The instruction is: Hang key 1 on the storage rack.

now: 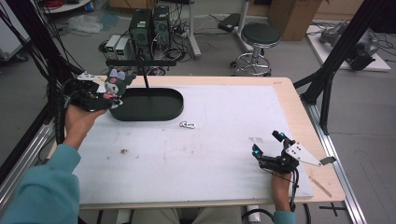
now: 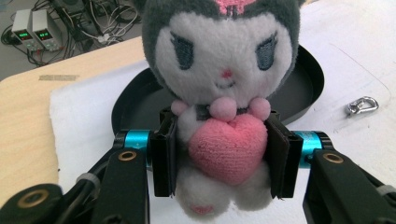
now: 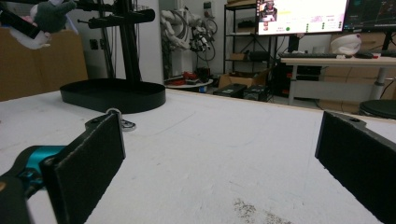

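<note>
High view: my right gripper [image 1: 267,145] rests at the table's near right corner. Left gripper [image 2: 223,151] view: clamped on plush doll [image 2: 222,93], above black tray's [image 2: 308,79] left end; keep grip square. Right gripper view: jaws apart.

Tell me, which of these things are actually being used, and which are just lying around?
In use:
- plush toy, clamped in the left gripper
- black stand beside it, probably

Lying about:
- metal clip
- right gripper, open, holding nothing
- stool on the floor beyond the table
</note>
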